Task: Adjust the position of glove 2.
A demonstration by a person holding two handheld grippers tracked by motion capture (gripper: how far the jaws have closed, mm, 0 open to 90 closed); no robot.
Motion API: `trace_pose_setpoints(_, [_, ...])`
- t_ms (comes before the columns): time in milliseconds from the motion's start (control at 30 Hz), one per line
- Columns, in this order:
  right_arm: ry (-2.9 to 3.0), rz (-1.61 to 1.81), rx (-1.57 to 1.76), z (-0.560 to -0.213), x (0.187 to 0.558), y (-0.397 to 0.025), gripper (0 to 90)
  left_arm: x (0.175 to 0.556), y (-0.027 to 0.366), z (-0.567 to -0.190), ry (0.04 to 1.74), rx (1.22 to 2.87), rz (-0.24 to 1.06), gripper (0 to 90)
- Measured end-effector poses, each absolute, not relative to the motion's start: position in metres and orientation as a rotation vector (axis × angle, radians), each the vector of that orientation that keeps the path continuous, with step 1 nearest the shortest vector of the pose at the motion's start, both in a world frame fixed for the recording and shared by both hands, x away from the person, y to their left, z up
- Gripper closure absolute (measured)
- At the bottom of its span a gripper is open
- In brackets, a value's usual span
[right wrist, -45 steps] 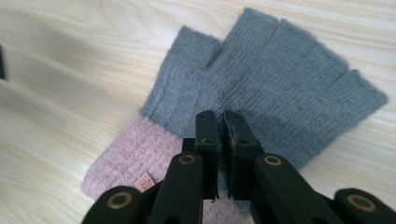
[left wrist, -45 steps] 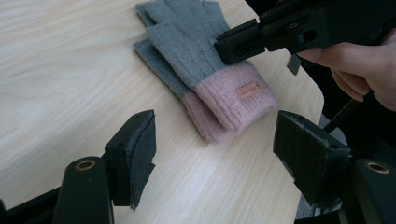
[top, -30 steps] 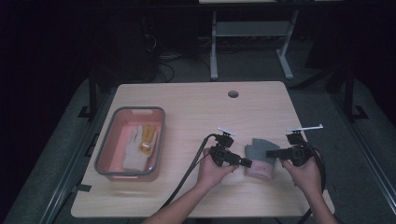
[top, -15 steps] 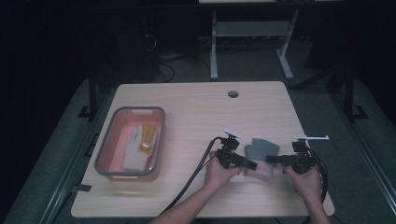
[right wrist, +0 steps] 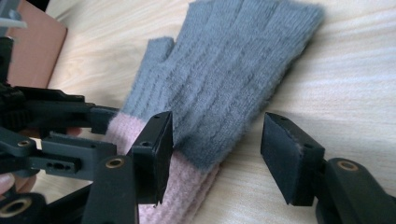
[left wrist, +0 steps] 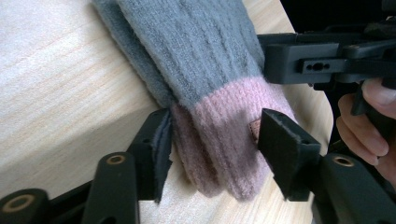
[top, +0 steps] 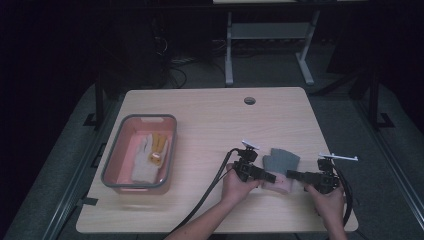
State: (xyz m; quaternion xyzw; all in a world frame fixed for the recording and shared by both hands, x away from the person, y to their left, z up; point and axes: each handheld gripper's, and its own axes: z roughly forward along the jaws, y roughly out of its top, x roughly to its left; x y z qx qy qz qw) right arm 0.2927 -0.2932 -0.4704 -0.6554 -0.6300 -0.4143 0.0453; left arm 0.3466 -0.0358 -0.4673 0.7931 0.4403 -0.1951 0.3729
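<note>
A grey knitted glove (top: pixel 281 161) with a pink cuff (left wrist: pixel 219 140) lay flat on the wooden worktop (top: pixel 210 115), near its right front edge. The left tongs (left wrist: pixel 212 142) stood released, their jaws spread on either side of the cuff. The right tongs (right wrist: pixel 215 140) were released too, the glove's edge between their jaws. At the left of the worktop a grey-rimmed pink tray (top: pixel 114 160) held pale and yellow gloves (top: pixel 149 155).
</note>
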Motion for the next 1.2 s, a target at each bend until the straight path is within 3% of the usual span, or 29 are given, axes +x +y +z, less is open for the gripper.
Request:
trace_pose_setpoints(333, [-1.891, -1.281, -1.991, -0.473, 0.292, -0.285, 52.5, 0.349, -0.034, -0.470, 1.169, 2.003, -0.541, 51.8])
trace_pose_setpoints(367, [-1.845, -1.287, -1.970, -0.476, 0.293, -0.286, 57.4, 0.350, -0.033, -0.471, 1.173, 1.996, -0.556, 54.1])
trace_pose_setpoints(667, [-1.792, -1.315, -1.946, -0.478, 0.294, -0.286, 70.1, 0.352, -0.030, -0.477, 1.172, 1.937, -0.616, 62.2])
trace_pose_setpoints(1200, [-1.755, -1.397, -1.898, -0.470, 0.287, -0.287, 73.2, 0.346, -0.022, -0.470, 1.130, 1.892, -0.624, 65.1])
